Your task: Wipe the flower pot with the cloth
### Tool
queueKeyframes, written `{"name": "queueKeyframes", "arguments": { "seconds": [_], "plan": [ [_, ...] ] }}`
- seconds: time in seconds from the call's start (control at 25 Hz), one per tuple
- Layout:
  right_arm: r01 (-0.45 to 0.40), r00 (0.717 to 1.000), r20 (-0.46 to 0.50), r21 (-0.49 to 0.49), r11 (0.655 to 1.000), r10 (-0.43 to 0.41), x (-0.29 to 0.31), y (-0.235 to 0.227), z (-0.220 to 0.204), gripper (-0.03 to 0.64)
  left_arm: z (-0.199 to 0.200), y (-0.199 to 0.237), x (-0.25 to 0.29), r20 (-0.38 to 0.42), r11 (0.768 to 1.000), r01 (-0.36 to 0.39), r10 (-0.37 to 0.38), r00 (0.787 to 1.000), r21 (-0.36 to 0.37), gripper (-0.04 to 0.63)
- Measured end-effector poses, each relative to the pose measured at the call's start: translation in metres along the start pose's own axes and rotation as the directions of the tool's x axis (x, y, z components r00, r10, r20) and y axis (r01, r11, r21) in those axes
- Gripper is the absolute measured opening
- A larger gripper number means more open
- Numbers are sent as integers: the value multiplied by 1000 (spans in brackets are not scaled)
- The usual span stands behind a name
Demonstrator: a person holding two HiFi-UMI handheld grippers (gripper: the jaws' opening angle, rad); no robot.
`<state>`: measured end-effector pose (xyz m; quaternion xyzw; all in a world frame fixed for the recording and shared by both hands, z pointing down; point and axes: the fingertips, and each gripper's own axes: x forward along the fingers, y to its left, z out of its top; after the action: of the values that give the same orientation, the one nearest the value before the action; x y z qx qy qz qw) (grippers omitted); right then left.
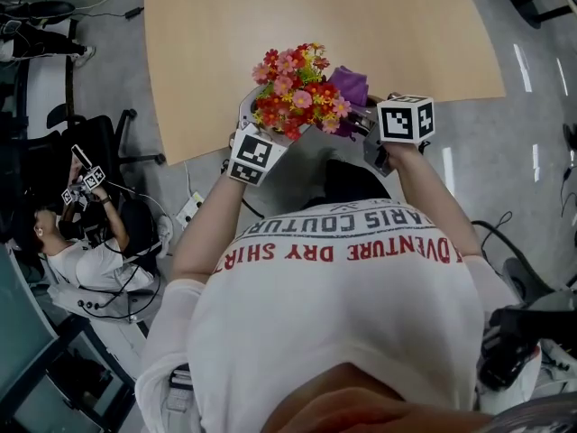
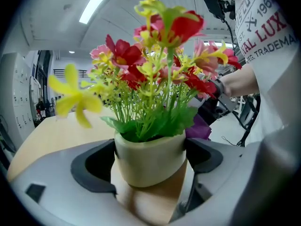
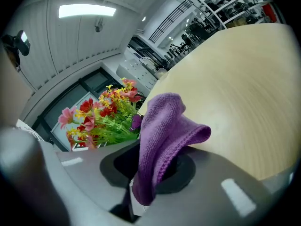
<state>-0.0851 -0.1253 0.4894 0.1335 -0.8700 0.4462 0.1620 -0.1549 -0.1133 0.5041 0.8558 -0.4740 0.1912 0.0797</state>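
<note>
In the head view the pot is hiding under its own flowers. The jaws of both grippers are lying out of sight there behind the bouquet and the marker cubes. The wearer's white shirt is filling the near half of that picture. The left gripper view is showing tan wood beneath the pot, yet I cannot tell whether the pot is resting on the surface or hanging just above it. Whether the cloth is touching the pot is also unclear (only a purple corner is peeking past the pot's right side in the left gripper view).

The left gripper is clenching the pale, cream-coloured pot, with one dark pad pressing on each side of it. The pot is standing upright and holding a bunch of red, pink and yellow flowers with green leaves. The right gripper is pinching the folded purple cloth, which is bulging up above the jaws and drooping below them. The cloth is sitting just right of the flowers, over the near edge of the surface.

The surface is a light wooden top with a curved near edge, stretching toward the far side. Grey floor is showing around it. At the left another person is sitting among dark office chairs, holding a device with marker cubes. A ceiling strip light is glowing overhead.
</note>
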Motion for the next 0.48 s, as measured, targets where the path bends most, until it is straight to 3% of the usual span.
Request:
{"name": "queueKeyframes", "arguments": {
  "seconds": [0.2, 0.48],
  "plan": [
    [90, 994, -61, -22, 996, -91, 5, -22, -7, 44, 1, -1, 2, 6, 1000, 13, -13, 1000, 10, 482],
    [204, 962, -167, -96, 974, -218, 12, -39, -20, 44, 4, -1, 1, 8, 1000, 21, -21, 1000, 14, 482]
  ]
}}
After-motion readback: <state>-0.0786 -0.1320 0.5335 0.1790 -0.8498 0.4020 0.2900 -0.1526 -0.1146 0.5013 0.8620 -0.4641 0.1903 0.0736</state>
